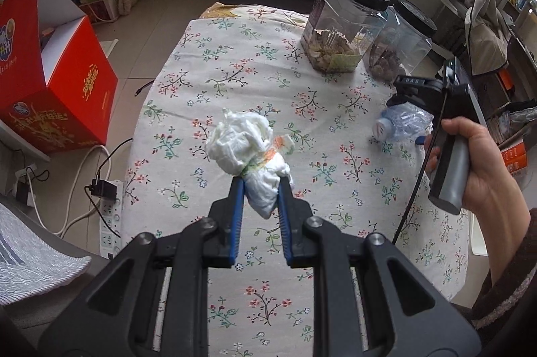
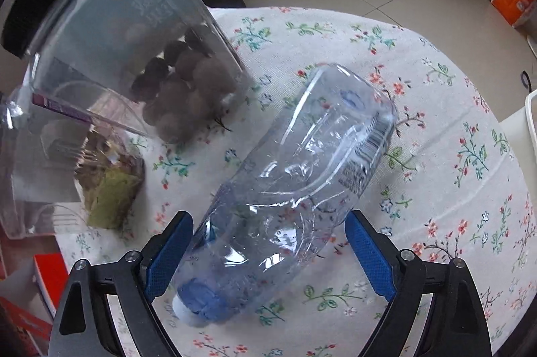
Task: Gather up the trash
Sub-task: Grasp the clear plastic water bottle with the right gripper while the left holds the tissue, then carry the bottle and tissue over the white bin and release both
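The left gripper (image 1: 261,186) pinches the crumpled tissue (image 1: 250,149); the right gripper (image 2: 268,243), spread wide, straddles the crushed bottle (image 2: 288,189) near the counter's (image 2: 436,155) edge: squeeze mid-body, gently.

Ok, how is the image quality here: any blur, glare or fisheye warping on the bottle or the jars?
Left wrist view: sharp, even daylight; the table edge bows from the fisheye; the tissue wad is crisp. Right wrist view: the bottle shows streaky highlights but stays readable; the near jar is soft and stretched at the frame edge.
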Available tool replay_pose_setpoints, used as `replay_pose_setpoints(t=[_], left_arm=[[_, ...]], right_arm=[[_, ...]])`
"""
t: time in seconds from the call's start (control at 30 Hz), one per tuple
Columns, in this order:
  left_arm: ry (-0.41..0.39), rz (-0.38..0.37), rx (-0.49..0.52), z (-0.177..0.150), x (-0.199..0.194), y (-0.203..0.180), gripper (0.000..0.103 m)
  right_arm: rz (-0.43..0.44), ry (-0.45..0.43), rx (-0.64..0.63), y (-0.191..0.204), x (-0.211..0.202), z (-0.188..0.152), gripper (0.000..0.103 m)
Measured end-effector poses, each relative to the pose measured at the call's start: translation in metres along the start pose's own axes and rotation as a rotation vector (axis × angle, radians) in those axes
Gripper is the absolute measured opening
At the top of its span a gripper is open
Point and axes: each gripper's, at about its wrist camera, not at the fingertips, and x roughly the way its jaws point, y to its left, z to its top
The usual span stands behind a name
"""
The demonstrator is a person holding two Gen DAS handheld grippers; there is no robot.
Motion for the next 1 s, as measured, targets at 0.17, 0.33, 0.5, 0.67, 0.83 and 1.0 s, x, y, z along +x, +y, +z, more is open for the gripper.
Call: replay_pose_setpoints(t=[0.17, 0.33, 0.5, 0.67, 0.83, 1.0], left_arm=[[0.015, -0.041, -0.004, -0.003, -0.001, -0.007, 0.021], [0.021, -0.073, 0.025, -0.01, -0.004, -0.022, 0.021], [0.031, -0.077, 0.052, -0.019, -0.006, -0.033, 0.021], [0.024, -0.05, 0.108, -0.026, -0.008, -0.046, 0.021], [0.029, -0.053, 0.126, -0.031, -0.008, -0.059, 0.021], [0.038, -0.07, 0.17, -0.04, -0.008, -0.086, 0.021]], right_arm=[[-0.023, -0.01, -0.096, -0.017, -0.002, -0.02, 0.068], [0.026, 0.029, -0.147, -0.047, -0.011, -0.041, 0.058], [0.007, 0.016, -0.254, -0.078, -0.025, -0.064, 0.058], [0.024, 0.015, -0.338, -0.115, -0.047, -0.081, 0.058], [0.027, 0.001, -0.379, -0.147, -0.083, -0.089, 0.058], [0.038, -0.01, -0.374, -0.189, -0.122, -0.09, 0.058]])
